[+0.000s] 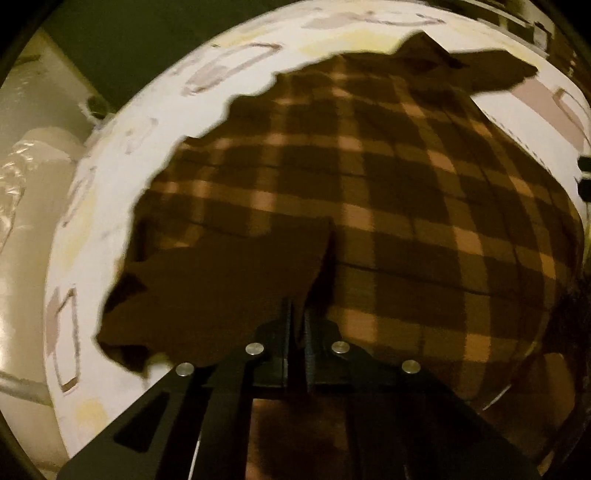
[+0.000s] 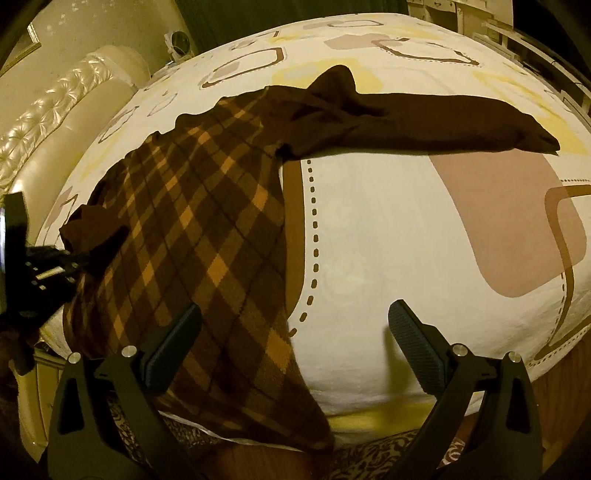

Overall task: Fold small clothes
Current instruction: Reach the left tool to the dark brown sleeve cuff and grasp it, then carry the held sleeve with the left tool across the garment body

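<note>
A small brown and orange plaid garment [image 2: 207,236] with plain dark brown sleeves lies spread on a bed. One sleeve [image 2: 424,122] stretches out to the far right. My left gripper [image 1: 295,321] is shut on the other dark brown sleeve [image 1: 221,288] at the garment's near left side; it also shows in the right wrist view [image 2: 70,258], pinching that sleeve. My right gripper [image 2: 295,332] is open and empty. Its left finger [image 2: 173,347] hovers over the plaid hem, its right finger [image 2: 413,343] over bare sheet.
The bed sheet [image 2: 388,240] is white with brown, tan and yellow rounded squares. A cream tufted headboard [image 2: 48,122] runs along the left. The bed's near edge [image 2: 369,417] drops to a patterned rug and wooden floor. Shelving [image 2: 498,26] stands at the far right.
</note>
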Demonstrator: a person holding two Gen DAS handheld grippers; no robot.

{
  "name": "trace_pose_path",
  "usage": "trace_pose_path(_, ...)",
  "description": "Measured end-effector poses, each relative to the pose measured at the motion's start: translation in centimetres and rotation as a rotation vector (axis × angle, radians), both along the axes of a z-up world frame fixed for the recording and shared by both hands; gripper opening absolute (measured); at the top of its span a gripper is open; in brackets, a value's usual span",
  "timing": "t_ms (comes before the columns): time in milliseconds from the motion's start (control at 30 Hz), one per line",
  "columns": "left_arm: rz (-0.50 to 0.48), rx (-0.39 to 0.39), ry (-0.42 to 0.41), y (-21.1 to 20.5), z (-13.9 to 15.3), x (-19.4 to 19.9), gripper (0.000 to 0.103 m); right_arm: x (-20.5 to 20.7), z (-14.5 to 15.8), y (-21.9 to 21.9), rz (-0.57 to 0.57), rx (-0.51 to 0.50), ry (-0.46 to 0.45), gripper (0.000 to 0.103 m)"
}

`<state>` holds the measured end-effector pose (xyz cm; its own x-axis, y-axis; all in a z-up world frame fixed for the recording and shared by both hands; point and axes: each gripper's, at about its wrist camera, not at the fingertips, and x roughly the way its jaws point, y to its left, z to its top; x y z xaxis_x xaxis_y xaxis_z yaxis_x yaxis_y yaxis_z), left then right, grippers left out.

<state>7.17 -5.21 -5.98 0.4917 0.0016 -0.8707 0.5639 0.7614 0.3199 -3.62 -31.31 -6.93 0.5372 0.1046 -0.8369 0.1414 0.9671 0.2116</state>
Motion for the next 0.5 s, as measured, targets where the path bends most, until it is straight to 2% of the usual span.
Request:
trace_pose_path(133, 0.128, -0.032, -0.077, 4.6, 3.4, 0.9, 0.006, 0.0, 0.1, -0.1, -0.005, 0.001, -0.001, 0.101)
trace_pose_path(233, 0.254, -0.018, -0.143, 10.0, 5.5, 1.8, 0.006, -0.1, 0.0, -0.1, -0.008, -0.004, 0.002, 0.101)
trace_pose_path(367, 0.445, 0.012, -0.184, 18.0, 6.6, 3.3, 0.006, 0.0, -0.7, -0.1, -0.010, -0.018, 0.020, 0.101)
trace_pose_path(500, 0.610, 0.034, -0.190, 25.4, 6.5, 4.5, 0.006, 0.2, -1.6, 0.1, -0.017, -0.033, 0.047, 0.101)
